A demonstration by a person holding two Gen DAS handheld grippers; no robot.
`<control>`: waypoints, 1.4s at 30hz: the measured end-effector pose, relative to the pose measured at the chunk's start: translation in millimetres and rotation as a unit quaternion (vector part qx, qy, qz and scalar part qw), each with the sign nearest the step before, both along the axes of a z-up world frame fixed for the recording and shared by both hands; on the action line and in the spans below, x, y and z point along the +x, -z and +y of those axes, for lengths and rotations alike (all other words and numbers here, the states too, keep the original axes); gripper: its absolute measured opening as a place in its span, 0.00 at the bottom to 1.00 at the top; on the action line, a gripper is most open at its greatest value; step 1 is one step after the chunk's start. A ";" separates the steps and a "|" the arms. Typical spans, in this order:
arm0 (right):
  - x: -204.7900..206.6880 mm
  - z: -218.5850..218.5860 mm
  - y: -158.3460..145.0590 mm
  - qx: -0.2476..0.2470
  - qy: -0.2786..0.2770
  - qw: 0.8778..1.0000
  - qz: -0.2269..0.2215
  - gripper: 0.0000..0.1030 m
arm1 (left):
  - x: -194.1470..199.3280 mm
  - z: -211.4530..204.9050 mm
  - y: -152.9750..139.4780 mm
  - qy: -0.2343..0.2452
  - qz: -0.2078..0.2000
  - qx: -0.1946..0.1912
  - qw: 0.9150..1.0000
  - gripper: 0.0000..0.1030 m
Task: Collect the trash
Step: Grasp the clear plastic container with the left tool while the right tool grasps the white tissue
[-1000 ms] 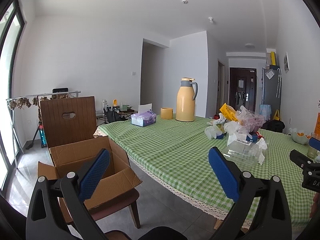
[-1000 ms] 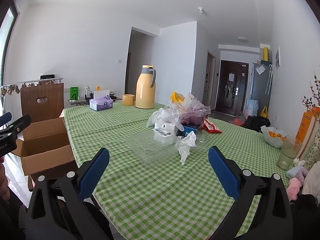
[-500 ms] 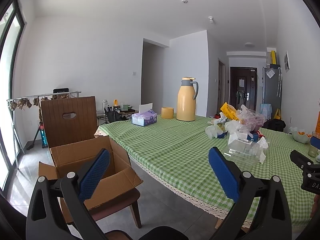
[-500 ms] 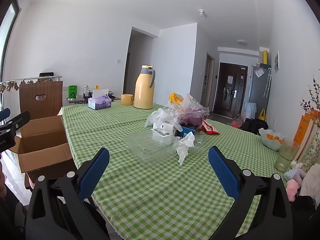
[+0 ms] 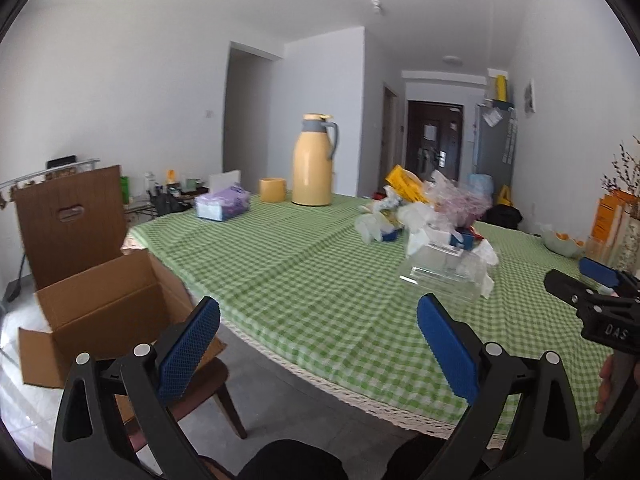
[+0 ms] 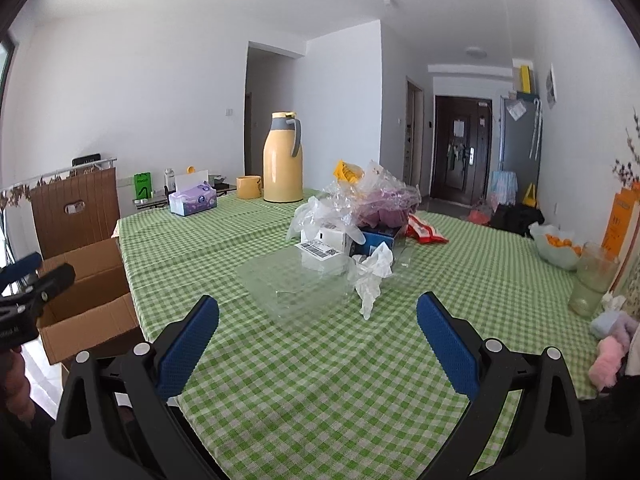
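A yellow thermos jug [image 6: 282,158] is standing at the far end of the worktop [image 6: 328,364], with a yellow mug [image 6: 248,187] just beside it and a purple tissue box [image 6: 192,199] further to the left. A bowl of oranges [image 6: 557,245] and a glass jar [image 6: 592,279] are sitting near the right edge, well apart from the rest. An open cardboard box [image 5: 102,304] is resting on a wooden chair [image 5: 202,382] just beside the worktop's left edge, its flaps standing up.

The trash pile [image 6: 352,224] is lying in the middle of the green checked cloth: crumpled clear plastic bags, a purple bundle, a yellow packet at the back, a red wrapper on the right, a small white box and a blue one. In front of it a clear plastic container [image 6: 296,282] with a barcode label is lying flat, and a crumpled white tissue [image 6: 372,280] is touching its right side.

The right gripper [image 6: 318,322] is hovering above the cloth just short of the container, its blue fingers [image 6: 446,342] spread wide and holding nothing. The left gripper [image 5: 318,322] is hanging over the worktop's near edge, between box and pile, fingers [image 5: 188,346] likewise spread and empty.
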State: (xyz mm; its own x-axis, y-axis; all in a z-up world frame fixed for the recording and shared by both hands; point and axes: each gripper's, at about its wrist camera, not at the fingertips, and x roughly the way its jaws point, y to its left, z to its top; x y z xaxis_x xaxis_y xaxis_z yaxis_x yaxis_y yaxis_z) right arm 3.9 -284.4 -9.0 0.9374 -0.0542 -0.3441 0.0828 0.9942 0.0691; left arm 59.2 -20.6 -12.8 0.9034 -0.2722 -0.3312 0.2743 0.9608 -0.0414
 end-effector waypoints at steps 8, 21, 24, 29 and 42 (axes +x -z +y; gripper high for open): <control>58.3 -57.1 13.0 0.152 -0.018 0.982 0.113 0.92 | 105.8 -57.2 -4.4 0.106 0.109 -0.028 0.988 0.93; 128.5 -82.9 23.1 0.214 -0.024 0.965 0.150 0.66 | 231.4 -129.5 57.6 0.168 0.387 -0.176 0.889 0.74; 140.8 -86.6 23.2 0.205 -0.026 0.965 0.159 0.61 | 233.7 -132.6 69.5 0.166 0.405 -0.196 0.878 0.48; 151.0 -84.2 13.7 0.180 -0.053 0.970 0.155 0.60 | 235.4 -80.2 32.7 0.078 0.325 -0.144 0.932 0.43; 160.7 -84.1 13.9 0.133 -0.024 0.977 0.164 0.60 | 262.1 -79.5 54.8 0.028 0.368 -0.199 0.908 0.60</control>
State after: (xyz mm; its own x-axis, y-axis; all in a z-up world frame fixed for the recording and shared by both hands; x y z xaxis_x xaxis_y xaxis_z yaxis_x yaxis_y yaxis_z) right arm 164.6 -368.5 -22.9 0.7736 0.1190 -0.6224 0.0973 0.9482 0.3023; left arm 321.3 -100.1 -67.7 0.4589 -0.5408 -0.7050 0.0788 0.8151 -0.5740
